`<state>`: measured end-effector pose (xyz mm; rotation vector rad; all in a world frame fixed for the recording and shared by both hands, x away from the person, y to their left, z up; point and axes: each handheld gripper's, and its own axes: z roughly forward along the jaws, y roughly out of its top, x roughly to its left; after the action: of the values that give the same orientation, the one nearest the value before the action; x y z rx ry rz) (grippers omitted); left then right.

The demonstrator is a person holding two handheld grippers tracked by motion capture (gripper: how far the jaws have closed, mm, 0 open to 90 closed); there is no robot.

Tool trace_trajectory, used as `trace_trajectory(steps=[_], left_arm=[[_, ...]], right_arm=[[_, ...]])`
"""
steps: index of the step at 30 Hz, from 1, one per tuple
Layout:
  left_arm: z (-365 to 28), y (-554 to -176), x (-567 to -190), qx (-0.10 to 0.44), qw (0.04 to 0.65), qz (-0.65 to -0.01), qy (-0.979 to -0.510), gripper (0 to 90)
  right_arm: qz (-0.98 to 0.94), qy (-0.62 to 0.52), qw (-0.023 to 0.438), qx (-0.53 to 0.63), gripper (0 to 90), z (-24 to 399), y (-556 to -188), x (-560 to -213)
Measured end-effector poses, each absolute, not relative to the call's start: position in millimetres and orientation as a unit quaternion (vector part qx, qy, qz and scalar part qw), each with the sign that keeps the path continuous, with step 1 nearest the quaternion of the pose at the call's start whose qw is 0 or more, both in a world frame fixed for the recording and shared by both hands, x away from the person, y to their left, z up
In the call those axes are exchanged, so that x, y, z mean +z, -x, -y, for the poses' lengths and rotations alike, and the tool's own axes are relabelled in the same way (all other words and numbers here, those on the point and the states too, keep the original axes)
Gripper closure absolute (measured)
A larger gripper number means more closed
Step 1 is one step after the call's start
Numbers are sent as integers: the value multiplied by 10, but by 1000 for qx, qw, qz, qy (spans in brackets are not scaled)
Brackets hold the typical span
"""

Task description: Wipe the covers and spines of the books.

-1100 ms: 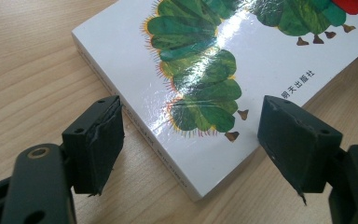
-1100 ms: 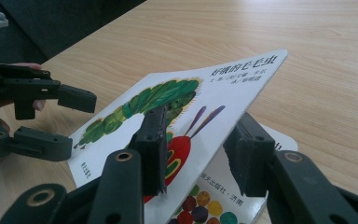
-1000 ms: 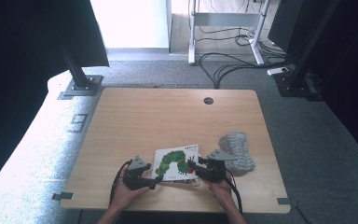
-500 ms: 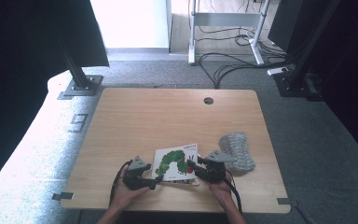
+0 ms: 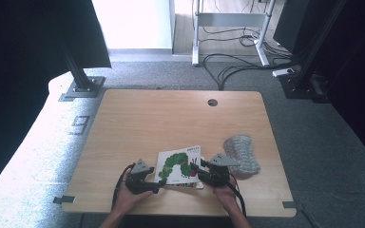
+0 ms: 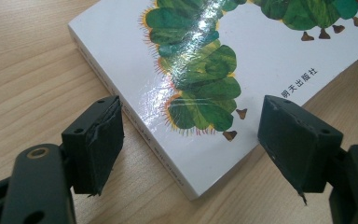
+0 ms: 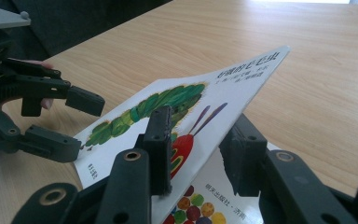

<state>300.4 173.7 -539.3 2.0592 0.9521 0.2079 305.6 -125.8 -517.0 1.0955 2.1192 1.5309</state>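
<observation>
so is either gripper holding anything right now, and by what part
The right gripper has the book's front cover between its jaws at the opening edge, lifted. The left gripper holds nothing.

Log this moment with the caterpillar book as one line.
right tool: closing on lifted book cover | left tool: open at book corner | grey cloth: beside book

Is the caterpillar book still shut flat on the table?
No, the right tongs have lifted the book's cover off the coloured-dot page underneath.

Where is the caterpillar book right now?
In the high view the book lies near the front edge of the table, between the left gripper and right gripper, with a grey cloth on its right.
</observation>
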Motion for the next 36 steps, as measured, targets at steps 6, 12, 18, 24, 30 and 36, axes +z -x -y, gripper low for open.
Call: trace_trajectory(steps=[6,12,18,24,30,36], left_arm=[[-1752,-3009,-5390,78,421,-378,-821,215],[-1767,-3012,-5389,72,423,-376,-821,209],[-1772,-3019,-5392,68,424,-376,-821,203],[-1778,-3045,-5394,57,421,-376,-824,192],[-1800,-3091,-5404,37,420,-376,-825,178],[-1791,-3121,-5406,31,418,-369,-829,167]], right_arm=[[-747,-358,167,535,650,1240,-3015,-5118],[-753,-340,177,535,656,1231,-2971,-5073],[-756,-332,179,535,660,1228,-2951,-5059],[-759,-323,186,533,665,1225,-2923,-5053],[-763,-315,190,531,667,1226,-2899,-5040],[-766,-311,189,529,672,1239,-2873,-5047]])
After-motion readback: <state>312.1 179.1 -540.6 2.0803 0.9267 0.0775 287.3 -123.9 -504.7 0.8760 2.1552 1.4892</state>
